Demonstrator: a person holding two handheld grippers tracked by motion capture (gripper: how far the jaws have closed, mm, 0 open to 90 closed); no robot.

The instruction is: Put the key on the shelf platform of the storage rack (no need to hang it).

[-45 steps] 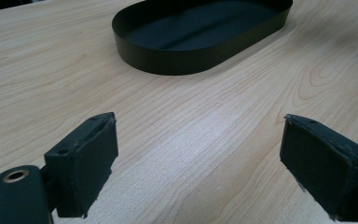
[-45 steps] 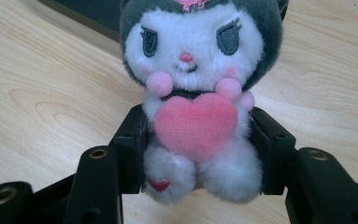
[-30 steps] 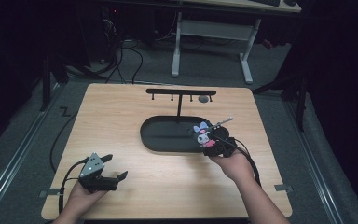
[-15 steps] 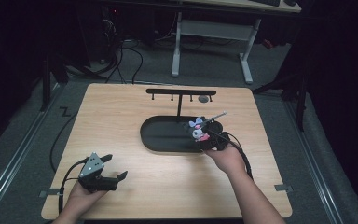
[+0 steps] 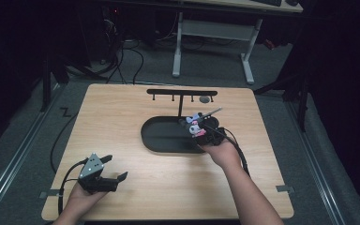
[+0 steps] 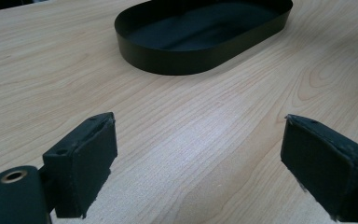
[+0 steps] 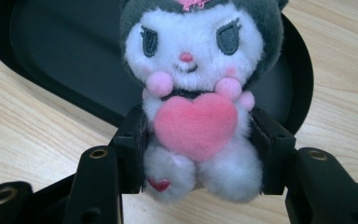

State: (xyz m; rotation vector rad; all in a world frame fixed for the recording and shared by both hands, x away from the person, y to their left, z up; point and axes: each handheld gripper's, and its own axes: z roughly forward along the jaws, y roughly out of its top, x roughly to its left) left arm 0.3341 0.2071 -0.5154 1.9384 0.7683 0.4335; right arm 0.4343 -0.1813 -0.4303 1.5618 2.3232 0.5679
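Right gripper [image 7: 193, 154] is clamping the plush toy [image 7: 196, 93] at the body, jaws snug on both sides, carrying it just above the near right end of the black oval tray [image 5: 157, 140]. Left gripper [image 5: 104, 176] is resting wide open and empty on the table [image 5: 122, 108], well apart. Looks like the transport step toward the hook stand [image 5: 182, 93]; next it's needing to line the toy's loop up with a hook, I'm guessing.

You've got a light wooden table [image 5: 136, 117], a black T-shaped hook rack [image 5: 182, 95] standing at its far edge, and a white-legged desk frame [image 5: 213, 35] on the grey floor [image 5: 23, 136] behind.
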